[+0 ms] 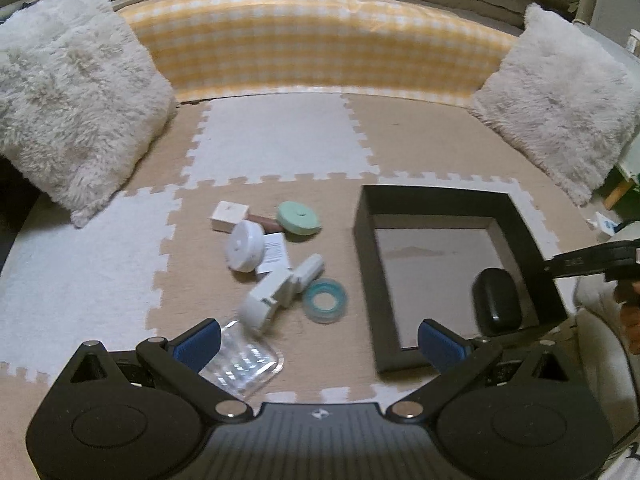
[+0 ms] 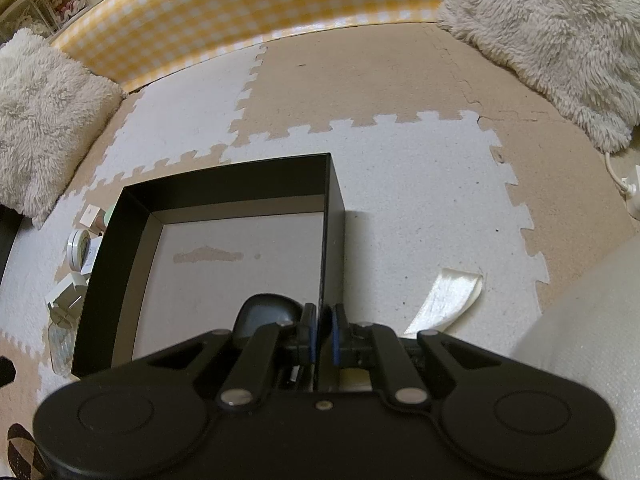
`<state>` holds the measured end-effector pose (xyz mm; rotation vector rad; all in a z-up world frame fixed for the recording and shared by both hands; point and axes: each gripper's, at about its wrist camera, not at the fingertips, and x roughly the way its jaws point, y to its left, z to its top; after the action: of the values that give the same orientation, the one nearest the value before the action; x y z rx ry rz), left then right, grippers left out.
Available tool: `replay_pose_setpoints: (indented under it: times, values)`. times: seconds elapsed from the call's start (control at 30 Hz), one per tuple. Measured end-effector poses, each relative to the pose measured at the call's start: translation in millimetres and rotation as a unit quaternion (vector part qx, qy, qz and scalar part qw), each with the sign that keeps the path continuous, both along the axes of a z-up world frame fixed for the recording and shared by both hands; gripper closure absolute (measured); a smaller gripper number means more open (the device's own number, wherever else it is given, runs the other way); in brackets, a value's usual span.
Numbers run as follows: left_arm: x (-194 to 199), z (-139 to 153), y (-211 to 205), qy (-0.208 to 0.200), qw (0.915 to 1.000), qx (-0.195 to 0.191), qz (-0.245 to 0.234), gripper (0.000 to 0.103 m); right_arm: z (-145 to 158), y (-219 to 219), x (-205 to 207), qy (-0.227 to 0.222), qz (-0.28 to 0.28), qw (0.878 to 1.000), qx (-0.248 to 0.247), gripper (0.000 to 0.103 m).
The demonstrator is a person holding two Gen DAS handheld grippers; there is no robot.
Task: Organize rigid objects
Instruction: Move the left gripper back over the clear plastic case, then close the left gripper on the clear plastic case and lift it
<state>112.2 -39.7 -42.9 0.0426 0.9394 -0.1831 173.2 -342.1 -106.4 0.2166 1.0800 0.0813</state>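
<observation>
Now the left gripper (image 1: 320,342) hangs with its blue fingers spread wide and nothing between them. Just in front of it lies the pile of small things on the foam mat (image 1: 420,148). The black box (image 1: 436,196) sits to the right of this pile, apart from it.

I count the loose things in the left wrist view: one clear plastic tray (image 1: 244,360) nearest to the left finger, one white clip-like device (image 1: 280,290), one teal tape ring (image 1: 325,300), one white round case (image 1: 244,246), one paper slip (image 1: 274,254), one white cube box (image 1: 229,217), one brown stick (image 1: 266,222) and one green round disc (image 1: 299,218). So eight lie outside the box.

Inside the box lies one black oval case (image 1: 496,300), in the near right corner.

The right gripper (image 2: 320,334) is clenched on the right wall of the black box (image 2: 334,216), one finger inside and one outside. The black oval case (image 2: 266,312) lies just beside its inner finger.

Two fluffy pillows (image 1: 76,96) stand at the sides of the mat.
</observation>
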Motion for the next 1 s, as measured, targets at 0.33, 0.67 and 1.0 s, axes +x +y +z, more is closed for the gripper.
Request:
replay_pose_setpoints:
  times: [0.33, 0.67, 1.0]
  values:
    - [15, -18, 34, 0.036, 0.9983, 0.025, 0.038, 0.0, 0, 0, 0, 0.0, -0.001, 1.0, 0.002, 0.095]
    - [40, -55, 72, 0.118, 0.9828, -0.013, 0.141, 0.0, 0, 1, -1, 0.0, -0.001, 1.0, 0.0, 0.095]
    - [59, -92, 82, 0.157, 0.9522, -0.092, 0.245, 0.0, -1, 5, -1, 0.004, 0.004, 1.0, -0.01, 0.095]
